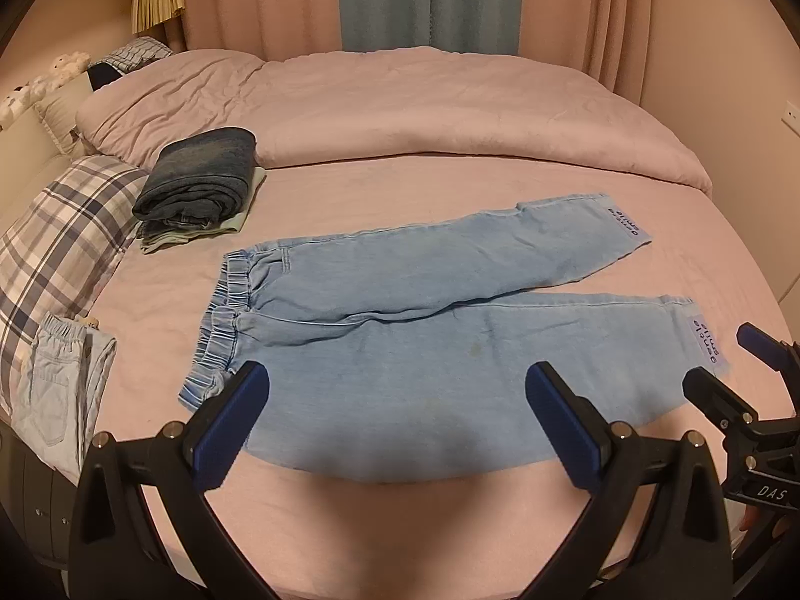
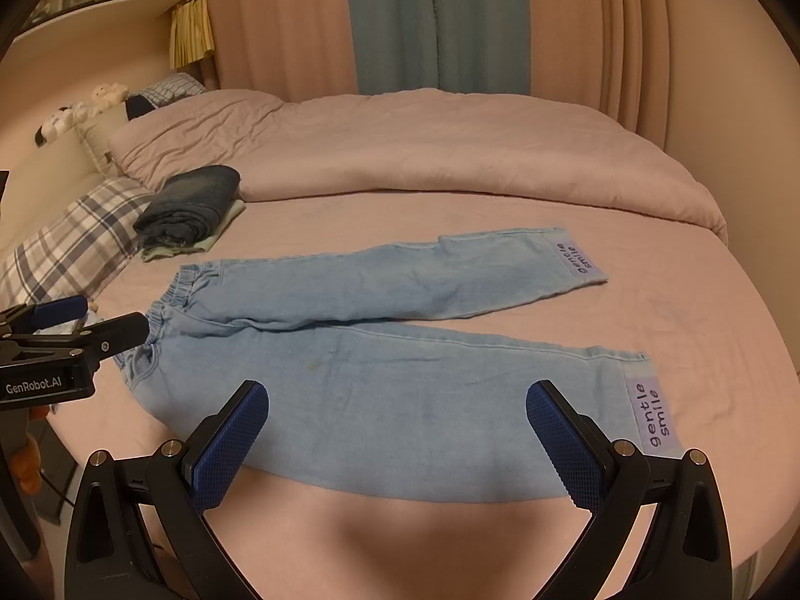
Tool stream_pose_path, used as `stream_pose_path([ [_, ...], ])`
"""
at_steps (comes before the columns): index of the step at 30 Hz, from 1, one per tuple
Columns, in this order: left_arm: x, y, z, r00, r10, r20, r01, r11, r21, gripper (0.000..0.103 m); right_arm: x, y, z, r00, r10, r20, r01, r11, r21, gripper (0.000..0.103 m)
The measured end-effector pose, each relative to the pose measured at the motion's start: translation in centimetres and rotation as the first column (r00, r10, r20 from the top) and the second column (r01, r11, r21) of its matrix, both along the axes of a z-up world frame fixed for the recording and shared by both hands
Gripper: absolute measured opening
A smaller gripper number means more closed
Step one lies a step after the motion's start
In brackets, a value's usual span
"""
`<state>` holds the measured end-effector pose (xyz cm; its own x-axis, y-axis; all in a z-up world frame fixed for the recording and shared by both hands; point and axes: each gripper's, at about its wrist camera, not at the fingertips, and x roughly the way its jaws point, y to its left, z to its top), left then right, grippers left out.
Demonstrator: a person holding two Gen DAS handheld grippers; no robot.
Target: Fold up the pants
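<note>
- Both grippers sit right up front: left gripper point(image 1: 395, 417) has its jaws spread wide with nothing between them, hovering over the near edge of the pants, at about 6 o'clock in its own view.
- Its blue pads point(image 1: 227, 430) frame the waist-side thigh of the light blue pants point(image 1: 400, 330), which lie flat on the pink bed sheet point(image 1: 400, 190), waistband at 9 o'clock, cuffs out at 3.
- At 9 o'clock, off the mattress edge, another pale denim piece point(image 1: 55, 385) hangs beside a plaid pillow point(image 1: 65, 240).
- Around 10 o'clock there's a stack of folded dark jeans point(image 1: 200, 175), well apart from the pants.
- Behind everything, at 12 o'clock, a bunched pink duvet point(image 1: 400, 100).
- Right gripper point(image 2: 397, 422) is just as wide open, gripping nothing, parked over the lower leg.
- That leg's cuff label reading "gentle smile" point(image 2: 656, 416) sits just beside its right finger, at about 4 o'clock.
</note>
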<state>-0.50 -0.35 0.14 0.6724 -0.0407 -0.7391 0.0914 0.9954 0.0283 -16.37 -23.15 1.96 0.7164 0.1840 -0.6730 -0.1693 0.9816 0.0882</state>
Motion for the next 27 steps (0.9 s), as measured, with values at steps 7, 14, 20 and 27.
stream_pose_path([
  [7,-0.01,-0.13,0.03,1.0,-0.005,0.0,0.005,1.0,-0.003,0.103,0.03,-0.77,0.37,1.0,-0.002,-0.004,0.002,1.0,-0.001,0.103],
  [14,0.06,-0.29,-0.09,1.0,-0.011,-0.005,0.011,1.0,-0.002,0.103,-0.07,-0.81,0.34,1.0,-0.003,-0.006,0.003,1.0,-0.003,0.103],
  [20,0.06,-0.41,-0.06,1.0,-0.014,-0.003,0.014,1.0,-0.001,0.103,-0.14,-0.75,0.34,1.0,-0.003,-0.004,0.003,1.0,-0.005,0.103],
  [27,0.01,-0.4,-0.12,1.0,-0.017,-0.002,0.017,1.0,-0.001,0.103,-0.11,-0.67,0.3,1.0,-0.004,-0.004,0.004,1.0,-0.008,0.103],
])
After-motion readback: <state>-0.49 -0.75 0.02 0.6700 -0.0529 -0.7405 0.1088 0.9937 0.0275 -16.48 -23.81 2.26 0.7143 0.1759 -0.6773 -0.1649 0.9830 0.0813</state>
